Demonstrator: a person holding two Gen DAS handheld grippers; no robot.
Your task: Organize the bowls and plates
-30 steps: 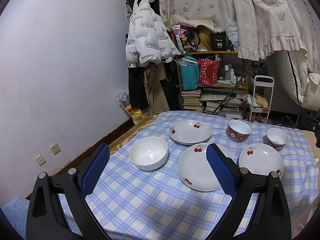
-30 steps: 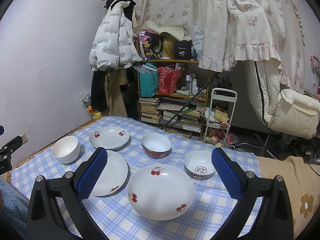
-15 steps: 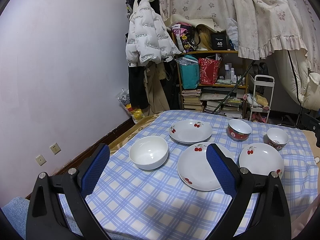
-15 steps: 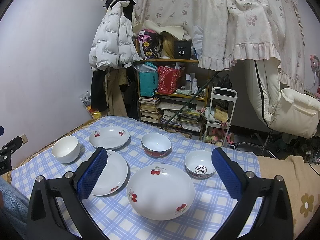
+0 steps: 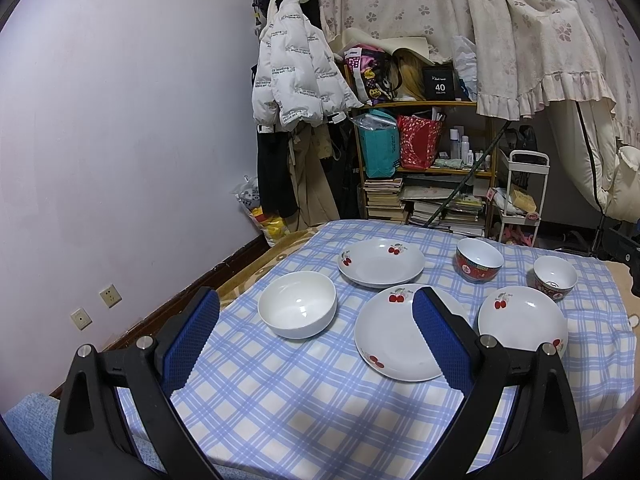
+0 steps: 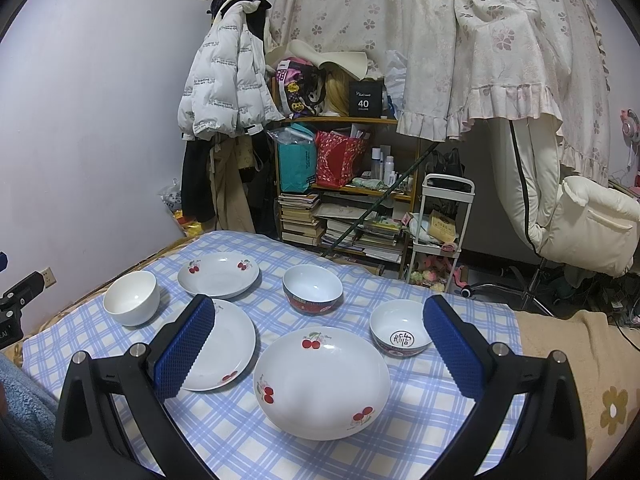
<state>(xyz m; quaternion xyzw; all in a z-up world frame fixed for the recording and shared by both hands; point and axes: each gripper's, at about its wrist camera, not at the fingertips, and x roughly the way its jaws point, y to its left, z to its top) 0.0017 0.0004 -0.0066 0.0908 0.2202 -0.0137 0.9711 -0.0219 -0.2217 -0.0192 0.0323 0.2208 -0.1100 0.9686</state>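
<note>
I find my left gripper [image 5: 316, 336] and right gripper [image 6: 320, 340] both spread wide, empty, above the blue checked tablecloth [image 5: 280, 400]. My left blue finger pad [image 5: 440, 344] hides part of the middle white cherry-print plate [image 5: 396, 336]

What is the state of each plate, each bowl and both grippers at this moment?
left gripper: open, holds nothing.
right gripper: open, holds nothing.
white bowl: upright, empty.
far cherry plate: flat, empty, unstacked.
middle cherry plate: flat, empty, unstacked.
near cherry plate: flat, empty, unstacked.
big red bowl: upright, empty.
small red bowl: upright, empty.
</note>
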